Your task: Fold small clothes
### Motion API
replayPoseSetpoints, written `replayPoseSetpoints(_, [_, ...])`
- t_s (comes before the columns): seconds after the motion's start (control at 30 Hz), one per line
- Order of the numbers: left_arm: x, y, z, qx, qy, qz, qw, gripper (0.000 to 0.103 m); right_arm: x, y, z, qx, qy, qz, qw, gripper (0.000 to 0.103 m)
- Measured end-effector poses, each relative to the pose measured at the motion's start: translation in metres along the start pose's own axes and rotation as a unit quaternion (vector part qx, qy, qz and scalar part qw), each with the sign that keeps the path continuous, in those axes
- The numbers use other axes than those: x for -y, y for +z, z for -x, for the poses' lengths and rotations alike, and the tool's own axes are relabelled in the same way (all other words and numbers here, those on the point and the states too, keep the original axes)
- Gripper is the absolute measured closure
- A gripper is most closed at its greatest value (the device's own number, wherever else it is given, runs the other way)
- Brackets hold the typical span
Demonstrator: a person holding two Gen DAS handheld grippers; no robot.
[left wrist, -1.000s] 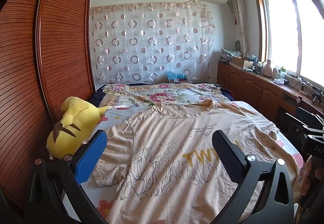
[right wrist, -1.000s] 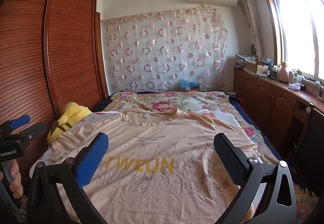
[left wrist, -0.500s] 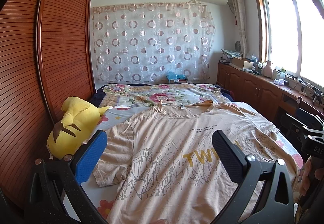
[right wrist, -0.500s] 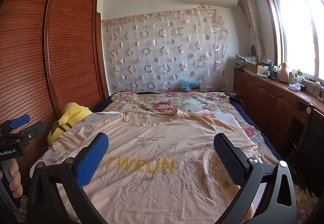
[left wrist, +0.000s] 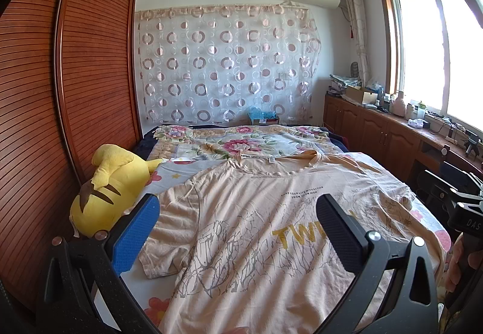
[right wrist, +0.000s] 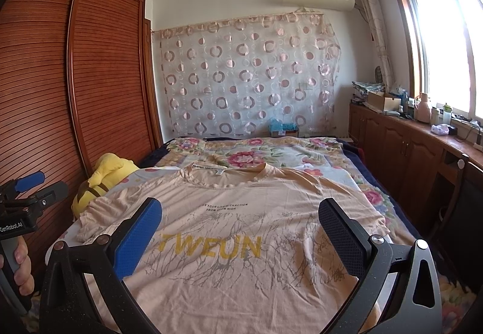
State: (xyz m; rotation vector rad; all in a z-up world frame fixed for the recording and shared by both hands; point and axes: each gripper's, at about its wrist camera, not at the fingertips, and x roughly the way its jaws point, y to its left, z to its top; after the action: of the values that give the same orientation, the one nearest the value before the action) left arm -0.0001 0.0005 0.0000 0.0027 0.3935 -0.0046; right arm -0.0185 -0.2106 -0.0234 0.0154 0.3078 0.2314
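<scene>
A peach T-shirt [left wrist: 259,222] with yellow "TWEUN" letters and a grey branch print lies spread face up on the bed, collar at the far end; it also shows in the right wrist view [right wrist: 229,237]. My left gripper [left wrist: 237,213] is open and empty, held above the shirt's left half near the left sleeve. My right gripper [right wrist: 240,217] is open and empty, held above the shirt's lower middle. Each gripper has one blue and one black pad. The shirt's near hem is hidden below the frames.
A yellow plush toy [left wrist: 111,183] lies at the bed's left edge by the wooden slatted wardrobe [left wrist: 60,110]. A floral bedspread [left wrist: 241,143] covers the far bed. Wooden cabinets [right wrist: 401,152] with clutter run along the right wall under the window.
</scene>
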Motion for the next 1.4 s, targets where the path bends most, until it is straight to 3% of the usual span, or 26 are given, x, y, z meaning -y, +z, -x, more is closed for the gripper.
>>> replayPoseSetpoints(0.33, [-0.004, 0.001, -0.001, -0.006, 0.003, 0.001, 1.0000, 0.000, 0.001, -0.002, -0.003, -0.006, 0.009, -0.003, 1.000, 0.000])
replayPoseSetpoints(0.57, [-0.038, -0.013, -0.019, -0.039, 0.012, 0.022, 0.9989, 0.000, 0.001, -0.007, -0.016, -0.024, 0.028, 0.000, 0.999, 0.000])
replayPoseSetpoints(0.7, [-0.056, -0.025, -0.035, -0.068, 0.033, 0.010, 0.9971, 0.000, 0.001, -0.008, -0.023, -0.036, 0.041, 0.003, 0.999, 0.000])
replayPoseSetpoints(0.8, [-0.066, -0.031, -0.043, -0.083, 0.042, -0.002, 0.9956, 0.000, 0.001, -0.007, -0.027, -0.044, 0.061, 0.005, 0.997, 0.000])
replayPoseSetpoints(1.13, [-0.128, -0.039, -0.059, -0.109, 0.048, 0.031, 0.9924, 0.000, -0.014, -0.002, -0.053, -0.091, 0.157, 0.048, 0.982, 0.000])
replayPoseSetpoints(1.4, [-0.173, -0.042, -0.085, -0.137, 0.004, 0.067, 0.9883, 0.000, -0.032, 0.003, -0.077, -0.130, 0.218, 0.082, 0.964, 0.004])
